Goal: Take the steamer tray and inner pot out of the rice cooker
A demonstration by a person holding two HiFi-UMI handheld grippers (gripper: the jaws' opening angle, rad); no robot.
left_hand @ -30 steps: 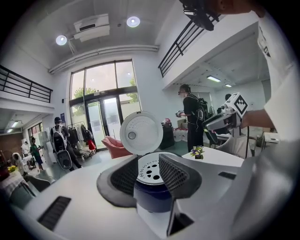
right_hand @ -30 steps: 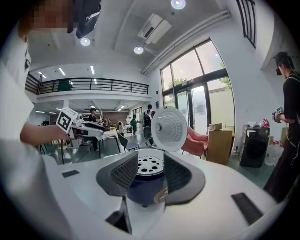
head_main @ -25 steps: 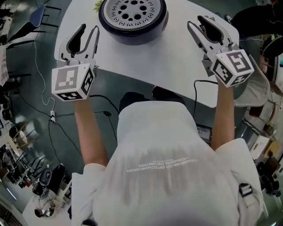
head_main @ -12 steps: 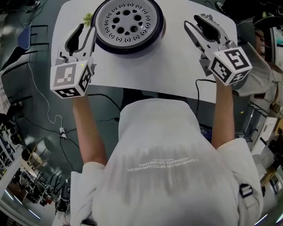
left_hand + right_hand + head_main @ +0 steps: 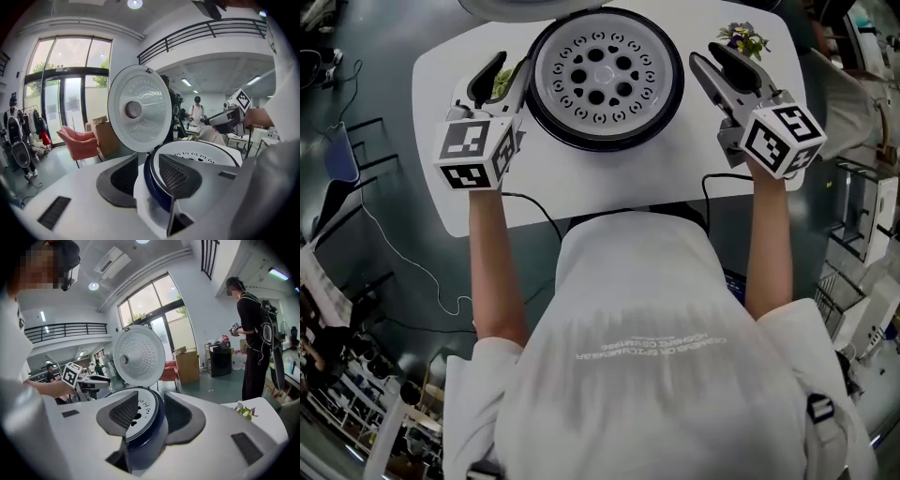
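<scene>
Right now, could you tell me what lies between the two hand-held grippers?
The open rice cooker with its steamer tray sits between the left hand-held gripper and right hand-held gripper, shown in the head view.

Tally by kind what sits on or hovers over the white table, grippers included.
Handheld two-jaw grippers: 2, left gripper, right gripper
Dark-blue round rice cooker: 1
Perforated grey round steamer tray: 1
Small green plant sprigs: 2
Total: 6
</scene>
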